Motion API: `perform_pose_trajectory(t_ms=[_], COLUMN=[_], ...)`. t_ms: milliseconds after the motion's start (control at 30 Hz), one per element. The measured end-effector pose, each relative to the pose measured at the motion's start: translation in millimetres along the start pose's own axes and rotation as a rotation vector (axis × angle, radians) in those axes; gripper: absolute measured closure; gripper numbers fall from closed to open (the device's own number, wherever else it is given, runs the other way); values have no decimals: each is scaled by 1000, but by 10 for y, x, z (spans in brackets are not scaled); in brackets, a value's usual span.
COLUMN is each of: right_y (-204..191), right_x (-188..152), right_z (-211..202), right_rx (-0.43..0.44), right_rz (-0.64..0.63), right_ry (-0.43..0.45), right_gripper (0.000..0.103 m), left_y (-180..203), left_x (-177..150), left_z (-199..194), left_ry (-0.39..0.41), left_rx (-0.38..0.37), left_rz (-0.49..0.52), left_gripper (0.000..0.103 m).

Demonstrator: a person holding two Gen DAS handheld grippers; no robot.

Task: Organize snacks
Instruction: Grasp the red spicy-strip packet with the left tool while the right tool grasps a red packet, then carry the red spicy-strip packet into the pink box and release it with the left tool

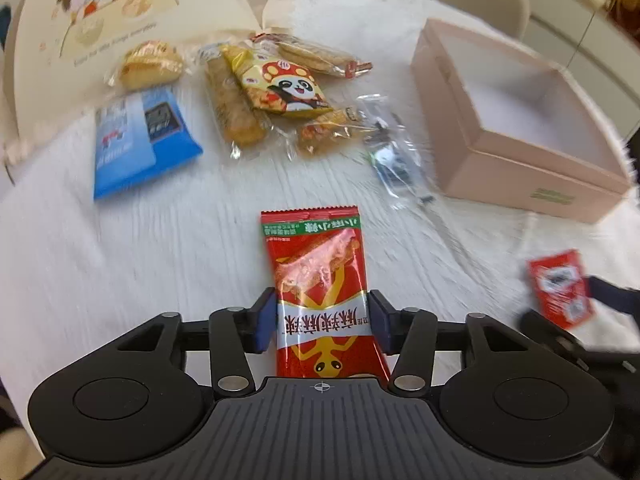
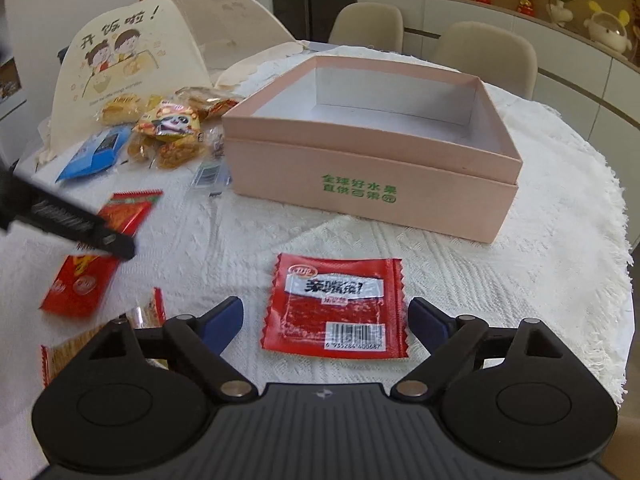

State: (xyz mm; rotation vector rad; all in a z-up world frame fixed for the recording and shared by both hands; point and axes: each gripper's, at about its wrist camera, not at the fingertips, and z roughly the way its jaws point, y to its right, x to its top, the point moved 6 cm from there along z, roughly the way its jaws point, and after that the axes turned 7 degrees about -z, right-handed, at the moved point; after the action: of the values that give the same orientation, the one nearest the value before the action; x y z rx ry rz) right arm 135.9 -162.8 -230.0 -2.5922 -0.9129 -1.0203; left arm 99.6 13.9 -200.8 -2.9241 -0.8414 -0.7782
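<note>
Fingers of the left gripper (image 1: pixel 322 322) stand apart on either side of a long red packet (image 1: pixel 320 280) that lies flat on the tablecloth (image 1: pixel 120 264). The blue pads (image 1: pixel 265 320) sit just beside its edges, near its lower half; whether they touch it I cannot tell. Its far end points away toward the snack pile.

On the right, the right gripper (image 2: pixel 326 322) is spread wide and released. A square red sachet (image 2: pixel 336 306) with a barcode lies flat between its fingers, clear of both pads, near the table's front edge.

Beyond the long packet, toward the table's far left, lie a blue packet (image 1: pixel 140 144), a panda packet (image 1: pixel 280 84), clear-wrapped pastries (image 1: pixel 232 104) and a clear wrapper (image 1: pixel 394 152). A cream cartoon bag (image 1: pixel 120 12) stands behind them.

The pink box (image 2: pixel 372 184) sits open past the sachet, at the table's middle; nothing shows inside it.
</note>
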Motion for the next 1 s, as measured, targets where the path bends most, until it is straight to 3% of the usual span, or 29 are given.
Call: perform_pose_trajectory(t_ms=[100, 200, 233, 367, 533, 700, 800, 833, 867, 933, 1000], right_y=[-37, -89, -102, -98, 125, 450, 687, 750, 815, 912, 959], right_x=[23, 50, 59, 127, 485, 1122, 1485, 1568, 1614, 1579, 1407], right_z=[18, -103, -163, -481, -1169, -1567, -1405, -1286, -1139, -900, -733], right_rx=[-24, -34, -47, -32, -65, -98, -88, -66, -50, -64, -78], right_rz=[-21, -43, -58, -74, -58, -42, -18, -11, 2, 33, 60], right_ry=[-19, -21, -18, -16, 123, 246, 268, 250, 222, 163, 115], right_gripper=[16, 36, 49, 53, 53, 53, 45, 35, 34, 34, 34], left_y=[-58, -16, 4, 162, 495, 1045, 1312, 1385, 1455, 1568, 1570], left_x=[-155, -254, -285, -312, 167, 1008, 1516, 1687, 1799, 1881, 1862], left_z=[-183, -347, -429, -743, -1347, -1625, -1448, -1262, -1030, -477, -63], left_ry=[7, 24, 28, 54, 190, 276, 249, 201, 150, 53, 14], left_rx=[-55, -69, -76, -148, -341, -481, -566, -607, -617, -537, -457], left_rz=[-25, 23, 47, 106, 102, 163, 117, 85, 70, 63, 40], left_gripper=[51, 52, 52, 52, 52, 51, 47, 45, 45, 48, 49])
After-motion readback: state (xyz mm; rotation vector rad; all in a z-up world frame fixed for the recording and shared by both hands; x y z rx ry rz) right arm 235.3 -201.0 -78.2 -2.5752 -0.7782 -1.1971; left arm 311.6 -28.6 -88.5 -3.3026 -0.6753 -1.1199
